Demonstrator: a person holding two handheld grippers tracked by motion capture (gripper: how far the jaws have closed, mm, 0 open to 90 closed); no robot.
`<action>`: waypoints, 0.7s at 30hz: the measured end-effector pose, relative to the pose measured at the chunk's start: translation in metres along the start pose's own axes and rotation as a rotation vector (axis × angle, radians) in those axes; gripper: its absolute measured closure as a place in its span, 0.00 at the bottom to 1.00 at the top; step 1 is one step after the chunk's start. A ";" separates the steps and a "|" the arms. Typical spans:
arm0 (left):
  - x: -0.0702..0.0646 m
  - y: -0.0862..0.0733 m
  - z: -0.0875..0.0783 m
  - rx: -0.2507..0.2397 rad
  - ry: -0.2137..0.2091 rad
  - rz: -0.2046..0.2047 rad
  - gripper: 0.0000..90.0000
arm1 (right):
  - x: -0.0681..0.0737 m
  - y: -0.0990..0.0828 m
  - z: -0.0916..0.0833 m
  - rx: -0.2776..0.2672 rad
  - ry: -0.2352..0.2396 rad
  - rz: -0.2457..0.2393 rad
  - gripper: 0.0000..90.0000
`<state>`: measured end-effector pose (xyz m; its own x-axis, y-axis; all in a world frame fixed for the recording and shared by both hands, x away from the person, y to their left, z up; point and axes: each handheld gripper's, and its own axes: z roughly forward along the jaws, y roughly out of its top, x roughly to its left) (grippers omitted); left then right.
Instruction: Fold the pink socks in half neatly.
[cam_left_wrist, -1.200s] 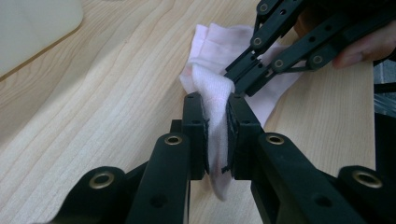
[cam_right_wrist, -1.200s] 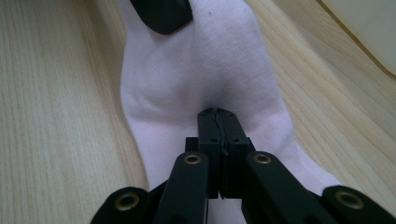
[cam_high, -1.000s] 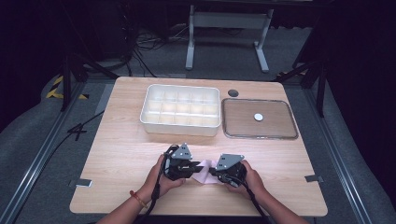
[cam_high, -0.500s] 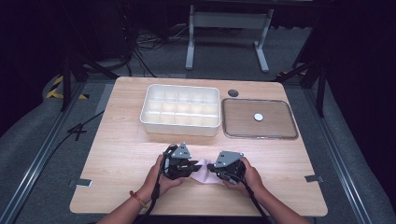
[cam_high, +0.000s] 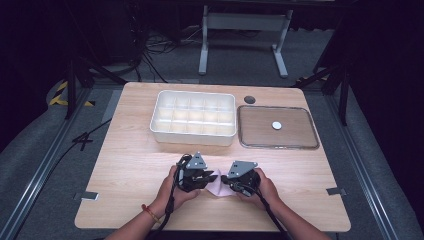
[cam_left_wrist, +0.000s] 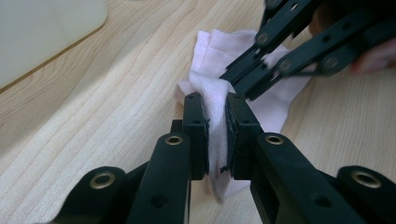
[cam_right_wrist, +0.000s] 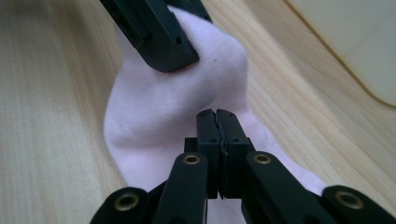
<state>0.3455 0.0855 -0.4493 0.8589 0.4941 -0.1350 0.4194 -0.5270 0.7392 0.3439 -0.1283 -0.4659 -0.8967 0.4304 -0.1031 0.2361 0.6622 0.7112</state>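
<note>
Nothing is being shifted since a second ago: the pink cloth (cam_high: 216, 186) is still being pinched on the table's near edge (cam_high: 125, 210) by the clamped left gripper (cam_left_wrist: 215, 128) and fully closed right gripper (cam_right_wrist: 217, 140), suggesting folding is being paused.

The high view looks forward and down over the whole worktop (cam_high: 125, 165) from afar. Both gripper views sit close behind their jaws, apparently facing each other, sharing the pink cloth (cam_left_wrist: 219, 93).

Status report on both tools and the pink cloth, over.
Left tool shut on pink cloth. Right tool shut, cloth beneath it. Cloth bunched on table. Nothing in the way.
</note>
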 end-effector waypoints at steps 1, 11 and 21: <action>0.000 0.000 0.000 0.003 0.004 0.003 0.90 | 0.000 0.000 0.000 0.000 0.000 0.000 1.00; -0.001 0.002 0.002 0.021 0.025 0.011 0.88 | 0.005 -0.008 -0.005 0.033 0.044 -0.033 1.00; -0.005 0.008 0.004 0.021 0.039 0.016 0.89 | 0.005 -0.007 0.001 0.024 0.042 -0.016 0.99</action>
<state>0.3459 0.0763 -0.4453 0.8537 0.5117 -0.0970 0.4117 -0.5491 0.7273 0.3384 -0.1305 -0.4718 -0.9152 0.3941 -0.0845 0.2304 0.6835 0.6927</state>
